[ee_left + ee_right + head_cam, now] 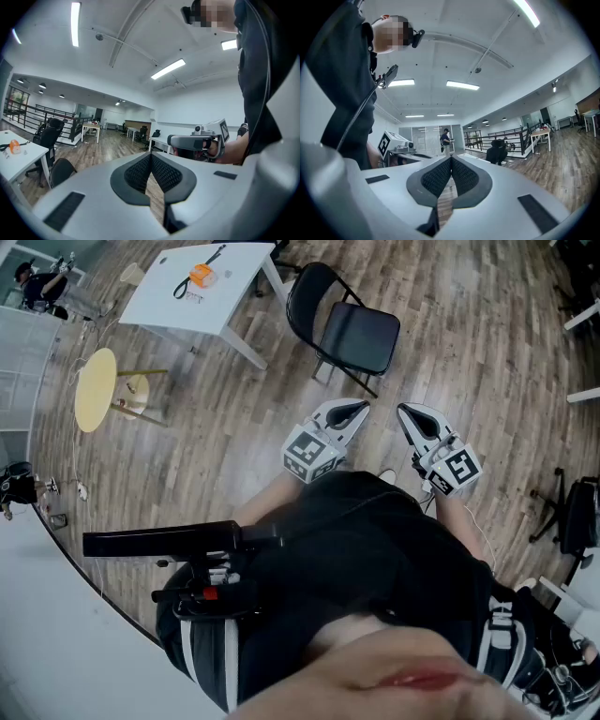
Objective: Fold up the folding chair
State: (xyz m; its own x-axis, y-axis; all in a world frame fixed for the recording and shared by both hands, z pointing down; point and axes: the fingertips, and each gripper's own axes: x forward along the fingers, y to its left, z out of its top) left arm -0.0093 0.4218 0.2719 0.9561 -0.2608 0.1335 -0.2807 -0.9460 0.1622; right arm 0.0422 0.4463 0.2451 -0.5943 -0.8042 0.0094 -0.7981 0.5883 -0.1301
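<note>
Landmark: the white table (pixel 202 287), which has a small orange thing (pixel 200 276) on top.

Chair: the folding chair (pixel 352 334) is black. It stands on the wood floor just beside the white table, on the side nearer the person.

Chair shape: it is fully open. The seat lies flat and the round back stands up.

Left gripper: the left gripper (pixel 356 410) is past the chair from the white table, close to the person's body. Its two fingers are pressed together with nothing between them. It does not touch the chair.

Right gripper: the right gripper (pixel 404 412) is a bit farther from the white table than the left one. Its fingers are pressed together too, and they hold nothing. It does not touch the chair either.

Other things: a yellow round stool (pixel 96 388) stands near the white table, on the side away from the chair.

Done so far: nothing that I can see. The chair looks just as open as a chair can be.

Left to do: I think all of it. The grippers need to reach the chair, get hold of the seat or back, and push the two flat together.

Watch out: the chair could slide or tip on the smooth floor when it gets pushed.
</note>
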